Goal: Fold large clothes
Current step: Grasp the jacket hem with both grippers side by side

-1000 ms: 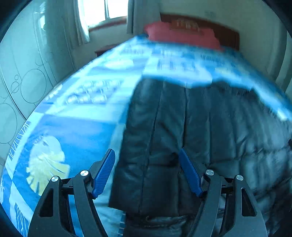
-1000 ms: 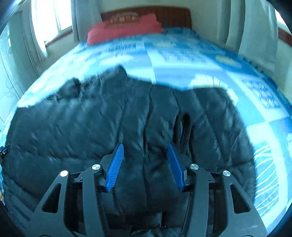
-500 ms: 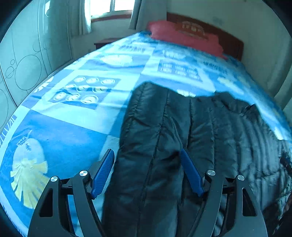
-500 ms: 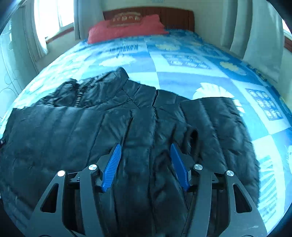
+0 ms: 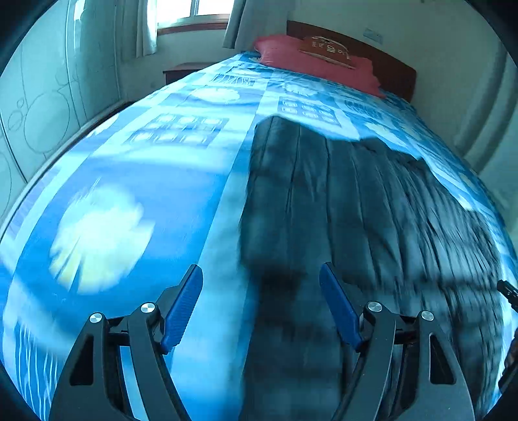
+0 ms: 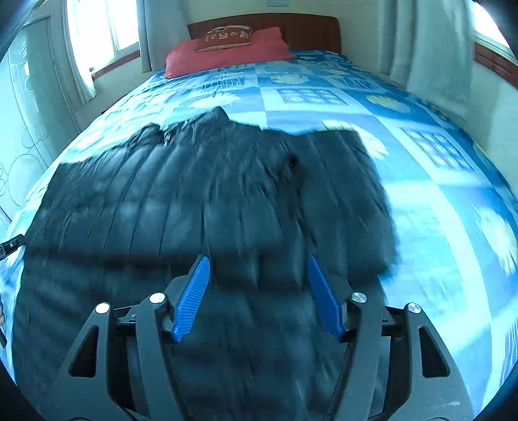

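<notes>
A large black quilted puffer jacket point(image 5: 340, 207) lies spread flat on the blue patterned bedspread point(image 5: 129, 181). My left gripper point(image 5: 260, 307) is open and empty, hovering over the jacket's left edge near its hem. In the right wrist view the same jacket point(image 6: 200, 200) fills the middle, its collar at the far end and a sleeve folded along its right side. My right gripper point(image 6: 257, 296) is open and empty, hovering over the jacket's near part. Both views are motion-blurred.
A red pillow point(image 6: 226, 51) lies against the wooden headboard point(image 6: 291, 29) at the far end of the bed. A pale wardrobe point(image 5: 39, 107) stands on the left. Curtains point(image 6: 430, 51) hang at the right. The bedspread point(image 6: 437, 181) shows bare around the jacket.
Both grippers have pulled back and risen, so more of the jacket and bed shows. The left gripper has shifted toward the jacket's left edge. Both stay open.
</notes>
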Demonstrator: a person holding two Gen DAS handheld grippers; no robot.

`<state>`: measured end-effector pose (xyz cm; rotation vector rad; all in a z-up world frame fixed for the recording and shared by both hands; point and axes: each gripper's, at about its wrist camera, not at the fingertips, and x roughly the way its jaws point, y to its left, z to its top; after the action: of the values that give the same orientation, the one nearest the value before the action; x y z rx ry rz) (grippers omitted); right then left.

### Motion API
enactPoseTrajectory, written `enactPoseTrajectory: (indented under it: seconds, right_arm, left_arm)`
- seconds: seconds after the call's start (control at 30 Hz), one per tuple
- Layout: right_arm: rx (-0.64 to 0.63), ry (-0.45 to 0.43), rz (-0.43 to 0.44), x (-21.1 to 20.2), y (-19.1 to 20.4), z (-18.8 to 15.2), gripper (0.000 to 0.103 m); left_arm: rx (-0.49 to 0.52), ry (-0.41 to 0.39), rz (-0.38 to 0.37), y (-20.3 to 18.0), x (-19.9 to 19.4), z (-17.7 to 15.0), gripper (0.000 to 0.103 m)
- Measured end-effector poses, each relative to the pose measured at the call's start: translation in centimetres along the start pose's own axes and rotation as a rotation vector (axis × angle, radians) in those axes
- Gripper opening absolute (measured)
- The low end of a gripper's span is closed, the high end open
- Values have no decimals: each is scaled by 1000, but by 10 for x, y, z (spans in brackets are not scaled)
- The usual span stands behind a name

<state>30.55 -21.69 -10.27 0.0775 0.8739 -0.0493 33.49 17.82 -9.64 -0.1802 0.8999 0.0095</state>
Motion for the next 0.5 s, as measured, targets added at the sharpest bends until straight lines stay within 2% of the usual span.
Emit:
enactPoseTrajectory:
  seconds: [0.2, 0.37, 0.5]
  right_arm:
    - [61, 79, -41, -63, -35, -99, 64]
    - [87, 116, -40, -101, -49, -157, 64]
    - [122, 141, -32, -120, -59, -195, 69]
  left_arm:
    - [-8, 71, -38, 21, -61, -92, 74]
    - [-27, 119, -73, 26, -99, -156, 74]
    - [-87, 159, -145, 30, -118, -196, 74]
